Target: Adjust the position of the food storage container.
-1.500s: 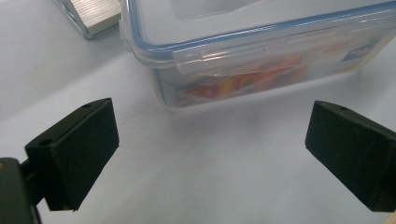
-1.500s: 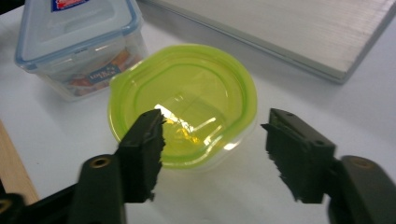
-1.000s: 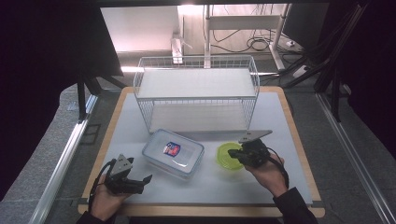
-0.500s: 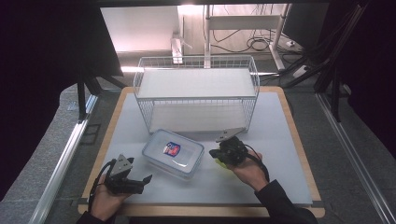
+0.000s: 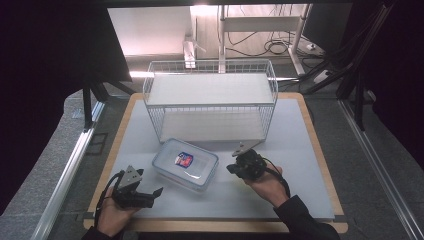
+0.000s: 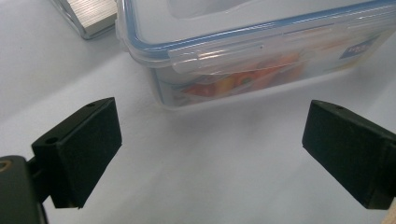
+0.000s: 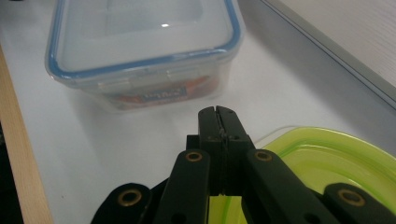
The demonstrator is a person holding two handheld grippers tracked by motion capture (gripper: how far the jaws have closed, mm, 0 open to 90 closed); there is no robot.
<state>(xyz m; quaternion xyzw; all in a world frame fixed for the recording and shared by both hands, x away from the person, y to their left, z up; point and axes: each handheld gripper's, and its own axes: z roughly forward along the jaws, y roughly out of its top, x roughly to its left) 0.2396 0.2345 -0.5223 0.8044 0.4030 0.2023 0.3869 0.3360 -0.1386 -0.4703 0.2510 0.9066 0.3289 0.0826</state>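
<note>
The right tool is seen clenched with its jaws pressed together and nothing between them, held over the rim of a green lid just beside a clear lidded container. That container is set on the white desk in front of a wire rack. The left tool is held released, jaws wide apart, near the container's end.

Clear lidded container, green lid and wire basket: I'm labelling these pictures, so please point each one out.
Clear lidded container (image 5: 185,164): high view, on its lid's middle.
Green lid (image 7: 322,158): right gripper view, on its raised rim.
Wire basket (image 5: 272,87): high view, on its right wall's top rim.
</note>
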